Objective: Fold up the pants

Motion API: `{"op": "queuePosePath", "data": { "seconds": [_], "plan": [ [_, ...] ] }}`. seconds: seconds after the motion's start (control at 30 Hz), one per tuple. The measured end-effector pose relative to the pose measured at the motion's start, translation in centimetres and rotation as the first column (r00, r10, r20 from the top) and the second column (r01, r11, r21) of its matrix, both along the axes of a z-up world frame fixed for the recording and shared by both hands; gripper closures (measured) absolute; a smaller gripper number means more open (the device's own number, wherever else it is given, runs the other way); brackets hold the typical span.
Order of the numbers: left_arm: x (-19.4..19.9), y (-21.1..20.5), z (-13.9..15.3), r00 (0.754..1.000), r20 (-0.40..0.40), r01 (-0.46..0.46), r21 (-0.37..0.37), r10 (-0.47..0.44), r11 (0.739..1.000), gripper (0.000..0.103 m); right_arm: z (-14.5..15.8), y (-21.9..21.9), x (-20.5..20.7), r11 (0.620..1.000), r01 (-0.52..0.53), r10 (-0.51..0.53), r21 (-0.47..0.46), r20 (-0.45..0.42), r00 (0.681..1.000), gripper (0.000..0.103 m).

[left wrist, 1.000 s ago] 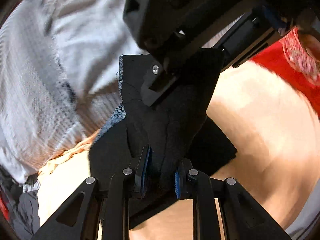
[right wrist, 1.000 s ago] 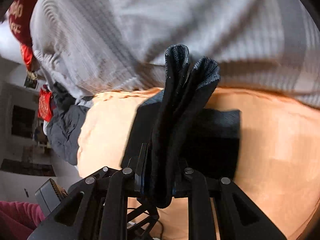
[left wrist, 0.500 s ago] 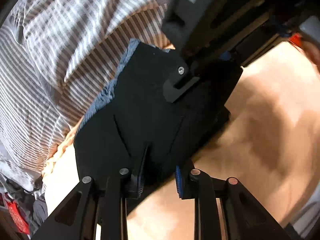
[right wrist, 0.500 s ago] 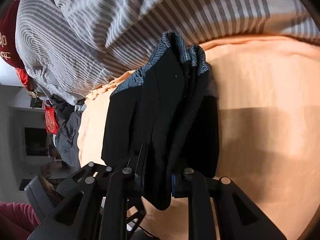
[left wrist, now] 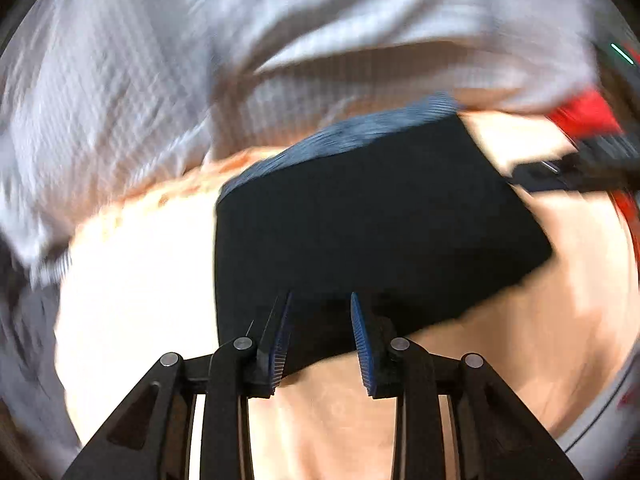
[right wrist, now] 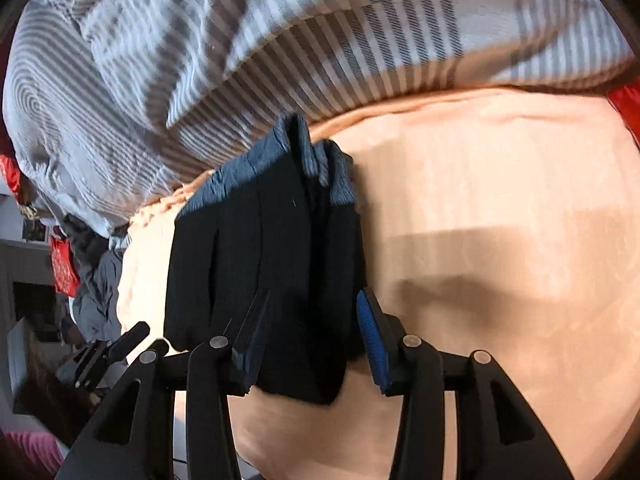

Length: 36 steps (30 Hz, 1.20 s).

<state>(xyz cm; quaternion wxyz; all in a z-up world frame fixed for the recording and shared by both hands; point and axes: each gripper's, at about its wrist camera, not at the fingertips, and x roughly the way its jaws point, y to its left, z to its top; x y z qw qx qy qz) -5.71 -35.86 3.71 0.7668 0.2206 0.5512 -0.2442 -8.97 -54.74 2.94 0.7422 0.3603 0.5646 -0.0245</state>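
Left view smears with motion blur; bright sun glares off the peach sheet (right wrist: 500,200), hard shadows, fisheye-dark corners.

- pants (right wrist: 276,248): matt black cloth, blue-grey ribbed knit band
- sheet (right wrist: 500,208): smooth peach cloth
- duvet (right wrist: 240,40): striped, probably crinkled cotton
- fingers (right wrist: 374,338): ridged blue pads

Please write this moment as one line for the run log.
pants: folded black fabric pants lying on peach bedsheet | left gripper: jaws just opening, released | right gripper: jaws just opening, pants between, pads clear
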Motion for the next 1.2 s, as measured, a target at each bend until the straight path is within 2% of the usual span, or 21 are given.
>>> {"op": "queuePosePath", "data": {
  "seconds": [0.07, 0.1, 0.17, 0.23, 0.33, 0.4, 0.47, 0.63, 0.8, 1.2],
  "plan": [
    [2.1, 0.6, -0.9, 0.994, -0.039, -0.101, -0.013, 0.100, 0.995, 0.072, -0.5, 0.3, 1.4, 1.000, -0.005, 0.005, 0.013, 0.010, 1.000, 0.056],
    [2.6, 0.7, -1.2, 0.992, -0.044, -0.122, -0.016, 0.122, 0.992, 0.072, -1.2, 0.7, 2.2, 1.000, -0.019, 0.019, 0.021, -0.003, 1.000, 0.056],
    [3.5, 0.9, -1.8, 0.987, -0.053, -0.155, -0.010, 0.154, 0.988, 0.072, -2.0, 1.4, 3.1, 0.998, -0.035, 0.036, 0.047, -0.040, 0.999, 0.080],
    [4.0, 1.0, -2.1, 0.983, -0.070, -0.170, -0.012, 0.168, 0.985, 0.072, -1.6, 1.7, 2.9, 0.999, -0.037, 0.038, 0.032, -0.030, 0.999, 0.090],
    [4.4, 0.9, -3.2, 0.983, -0.097, -0.159, -0.002, 0.158, 0.987, 0.072, -0.4, 2.0, 2.4, 0.997, -0.072, 0.071, -0.020, -0.021, 0.997, 0.094],
    [4.4, 0.8, -4.5, 0.980, -0.132, -0.149, 0.016, 0.150, 0.989, 0.072, -0.3, 2.7, 2.2, 0.987, -0.128, 0.123, -0.094, -0.055, 0.991, 0.095],
    [4.5, 0.6, -5.1, 0.978, -0.142, -0.150, 0.027, 0.153, 0.988, 0.072, -0.8, 3.1, 2.2, 0.979, -0.159, 0.149, -0.128, -0.086, 0.985, 0.095],
    [3.9, 0.0, -5.3, 0.985, -0.114, -0.122, 0.041, 0.126, 0.992, 0.072, -2.2, 3.0, 2.2, 0.983, -0.133, 0.119, -0.129, -0.112, 0.987, 0.095],
    [4.2, 0.4, -5.6, 0.983, -0.129, -0.128, 0.032, 0.131, 0.991, 0.072, -1.6, 3.2, 2.2, 0.984, -0.119, 0.104, -0.131, -0.114, 0.988, 0.094],
    [4.6, 0.6, -5.7, 0.982, -0.136, -0.129, 0.025, 0.131, 0.991, 0.071, -0.8, 2.6, 1.1, 0.997, -0.028, 0.018, -0.066, -0.146, 0.989, 0.094]
  ]
}}
